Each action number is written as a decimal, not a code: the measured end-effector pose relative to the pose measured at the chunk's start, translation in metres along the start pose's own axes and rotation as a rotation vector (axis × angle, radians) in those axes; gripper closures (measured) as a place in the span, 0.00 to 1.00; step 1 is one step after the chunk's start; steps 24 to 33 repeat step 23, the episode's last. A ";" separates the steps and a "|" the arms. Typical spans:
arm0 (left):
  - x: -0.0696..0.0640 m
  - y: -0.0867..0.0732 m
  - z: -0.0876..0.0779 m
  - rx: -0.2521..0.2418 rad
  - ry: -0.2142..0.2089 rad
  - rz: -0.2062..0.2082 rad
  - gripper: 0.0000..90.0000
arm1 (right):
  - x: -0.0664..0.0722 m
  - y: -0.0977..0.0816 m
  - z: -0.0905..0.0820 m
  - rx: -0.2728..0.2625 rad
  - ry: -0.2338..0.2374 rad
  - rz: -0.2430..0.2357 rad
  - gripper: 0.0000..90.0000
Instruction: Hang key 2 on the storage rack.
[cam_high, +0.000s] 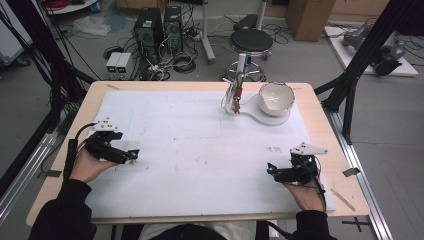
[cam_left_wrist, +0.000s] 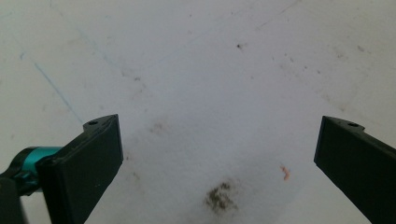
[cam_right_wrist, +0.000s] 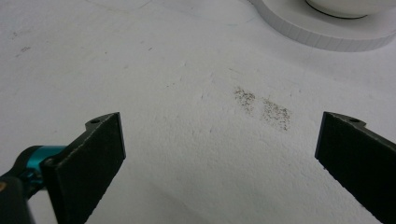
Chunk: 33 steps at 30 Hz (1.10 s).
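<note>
Both grippers (cam_high: 131, 155) (cam_high: 270, 170) agape; bowl (cam_high: 275, 98) well beyond fingers.

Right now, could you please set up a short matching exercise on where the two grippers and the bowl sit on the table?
Things:
1. left gripper
2. right gripper
3. white bowl

Places:
A. far right part of the table, on a white base
B. near left, jaws apart
C. near right, jaws apart

Pairs: 1-B, 2-C, 3-A
</note>
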<state>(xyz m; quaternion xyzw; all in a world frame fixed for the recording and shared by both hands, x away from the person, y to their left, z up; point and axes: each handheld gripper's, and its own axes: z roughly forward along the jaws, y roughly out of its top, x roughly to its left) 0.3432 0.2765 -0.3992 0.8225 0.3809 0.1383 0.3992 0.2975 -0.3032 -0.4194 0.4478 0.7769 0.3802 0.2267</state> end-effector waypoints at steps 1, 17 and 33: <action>0.000 -0.004 -0.002 0.001 0.002 -0.003 0.02 | 0.000 0.000 0.000 0.002 0.000 -0.002 0.01; -0.002 -0.045 -0.027 -0.074 0.054 -0.064 0.02 | 0.005 0.003 0.007 0.020 0.003 -0.024 0.01; -0.002 -0.053 -0.028 -0.103 0.048 -0.076 0.02 | 0.007 0.007 0.012 0.023 0.011 -0.043 0.01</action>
